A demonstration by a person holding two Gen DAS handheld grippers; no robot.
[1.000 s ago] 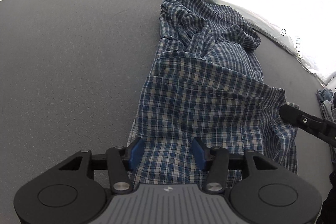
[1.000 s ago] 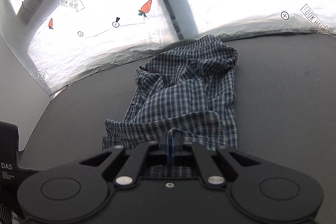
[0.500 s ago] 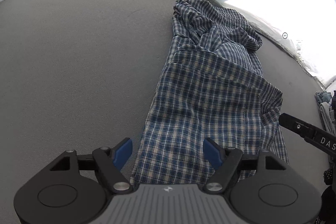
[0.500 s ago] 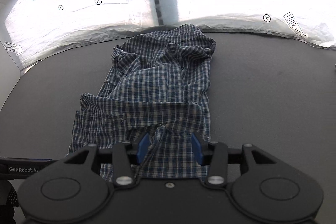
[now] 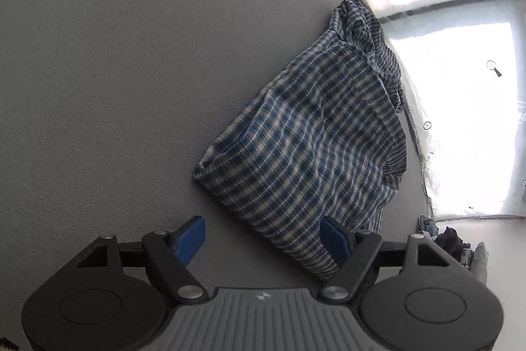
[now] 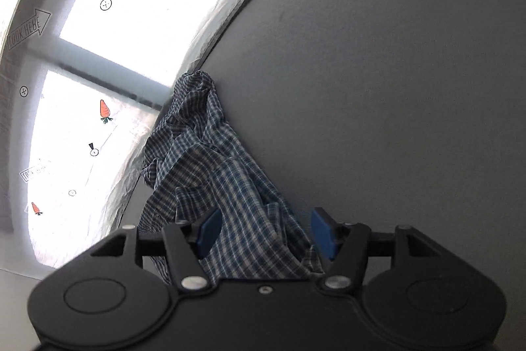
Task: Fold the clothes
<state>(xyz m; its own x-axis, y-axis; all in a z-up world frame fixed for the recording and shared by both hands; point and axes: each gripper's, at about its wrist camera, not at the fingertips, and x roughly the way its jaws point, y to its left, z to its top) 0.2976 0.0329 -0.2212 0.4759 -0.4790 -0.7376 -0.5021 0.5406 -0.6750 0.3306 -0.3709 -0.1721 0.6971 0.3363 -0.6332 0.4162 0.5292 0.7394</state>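
A blue and white checked shirt (image 5: 312,134) lies folded lengthwise on the grey table (image 5: 115,71), its far end bunched near the table's back edge. My left gripper (image 5: 263,239) stands open above the shirt's near edge, with nothing pinched between its blue pads (image 5: 189,237). In the right wrist view the same shirt (image 6: 210,173) runs away from me in rumpled folds. My right gripper (image 6: 266,231) is open too, and the cloth lies loose below and between its blue pads (image 6: 322,231).
A white backdrop (image 5: 460,87) printed with carrots and arrow signs rises behind the table (image 6: 394,87). A small heap of other clothes (image 5: 450,240) sits at the right in the left wrist view. Grey tabletop stretches wide to the left of the shirt.
Both grippers have let go: the right one went from shut on the cloth to open, the left one widened. Both views have swung round, so the shirt now lies slanted.
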